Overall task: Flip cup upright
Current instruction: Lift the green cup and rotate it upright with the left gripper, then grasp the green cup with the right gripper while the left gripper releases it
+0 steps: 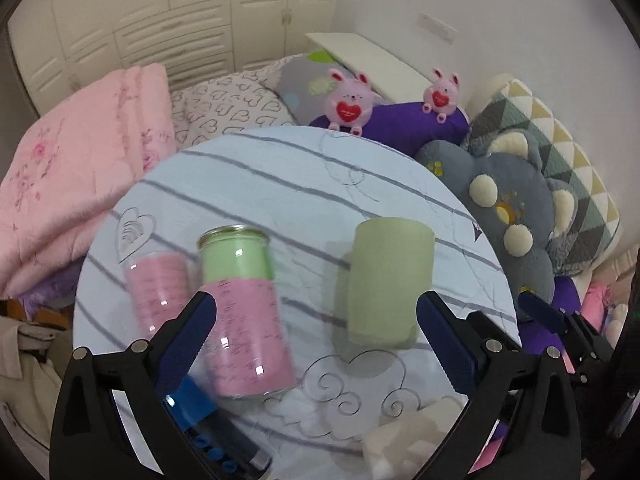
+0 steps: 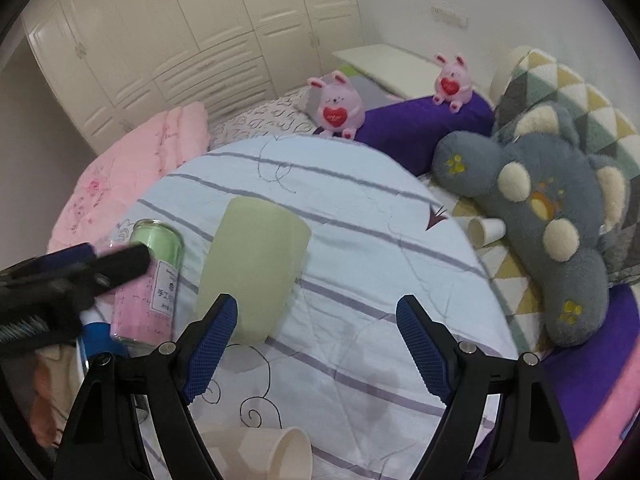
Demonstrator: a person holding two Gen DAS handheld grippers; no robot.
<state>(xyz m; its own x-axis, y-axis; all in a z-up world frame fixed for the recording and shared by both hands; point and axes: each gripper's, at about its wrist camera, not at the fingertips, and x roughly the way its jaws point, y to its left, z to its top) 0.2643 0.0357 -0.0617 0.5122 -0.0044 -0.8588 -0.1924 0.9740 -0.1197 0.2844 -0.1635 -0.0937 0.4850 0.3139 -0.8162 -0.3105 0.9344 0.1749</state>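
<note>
A pale green cup (image 1: 390, 284) stands upside down on the round table with a striped cloth (image 1: 280, 168); its closed base faces up. It also shows in the right wrist view (image 2: 252, 272). My left gripper (image 1: 316, 316) is open, its blue pads either side of the space in front of the cup and the jar. My right gripper (image 2: 316, 324) is open and empty, its left finger (image 2: 212, 344) just in front of the cup's rim. The right gripper's fingers (image 1: 548, 316) show at the right edge of the left wrist view.
A tall jar with pink and green fill (image 1: 240, 312) stands left of the cup, with a smaller pink jar (image 1: 158, 292) beyond it. A paper cup (image 2: 276, 452) lies at the near table edge. Another paper cup (image 2: 486, 230), plush toys (image 2: 552, 240) and bedding surround the table.
</note>
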